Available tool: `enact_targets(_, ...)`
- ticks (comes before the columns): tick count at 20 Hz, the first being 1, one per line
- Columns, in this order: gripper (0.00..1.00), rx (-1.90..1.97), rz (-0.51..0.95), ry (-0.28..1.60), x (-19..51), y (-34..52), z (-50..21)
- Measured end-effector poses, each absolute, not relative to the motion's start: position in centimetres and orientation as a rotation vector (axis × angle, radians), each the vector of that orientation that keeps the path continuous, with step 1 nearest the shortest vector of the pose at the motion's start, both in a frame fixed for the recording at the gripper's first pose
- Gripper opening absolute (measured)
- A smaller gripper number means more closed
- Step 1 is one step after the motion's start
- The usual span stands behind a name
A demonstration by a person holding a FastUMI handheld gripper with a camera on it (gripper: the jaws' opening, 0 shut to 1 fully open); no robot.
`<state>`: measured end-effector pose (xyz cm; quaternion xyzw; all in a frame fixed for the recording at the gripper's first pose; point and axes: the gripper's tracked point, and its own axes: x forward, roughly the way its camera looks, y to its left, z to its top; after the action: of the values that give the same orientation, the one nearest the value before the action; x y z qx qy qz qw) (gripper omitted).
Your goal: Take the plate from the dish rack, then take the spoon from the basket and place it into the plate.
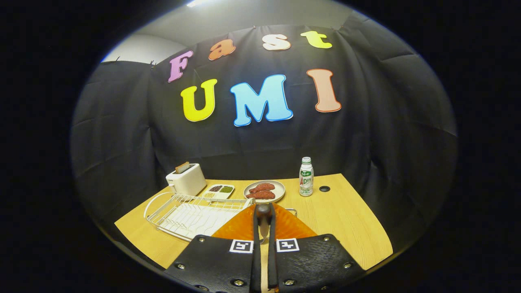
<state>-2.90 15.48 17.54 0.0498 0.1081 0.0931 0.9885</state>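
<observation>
In the gripper view, the gripper [263, 228] sits at the bottom centre of the frame, its two fingers [255, 228] drawn almost together with only a thin slit between them. Pinched in that slit is a dark rounded end with a pale strip below it, which looks like the spoon [263, 212] held by its handle, though the fingers cover most of it and I cannot be sure which part is which. Both fingers press on it, so the gripper is clenched around the spoon.

Directly behind the fingers and spreading to either side of them lies the orange plate [240, 230], flat on the wooden table [350, 228]; the spoon's dark end stands over the plate's far rim. Whether the spoon touches the plate cannot be told from here.

Left of centre in the lower part of the frame is the white wire dish rack [191, 213], empty of dishes, its right end just beside the plate. A wire edge, perhaps the basket [291, 211], shows at the plate's far right rim.

Farther back, in the middle of the frame, stand a white toaster [186, 179] with a slice in its slot, a small divided tray [219, 191] of grains, a pale plate of reddish sausages [264, 191], and a small bottle [306, 177] upright right of it. A dark hole [324, 189] in the tabletop lies beside the bottle.
</observation>
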Motion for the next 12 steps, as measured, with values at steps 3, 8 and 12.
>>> enact_targets(3,0.06,0.105,0.219,0.246,-4.1,16.5,16.4)
enact_targets(8,0.06,0.098,0.266,0.296,-6.2,18.3,13.9)
enact_targets(12,0.06,0.118,0.306,0.33,-7.0,19.9,12.5)
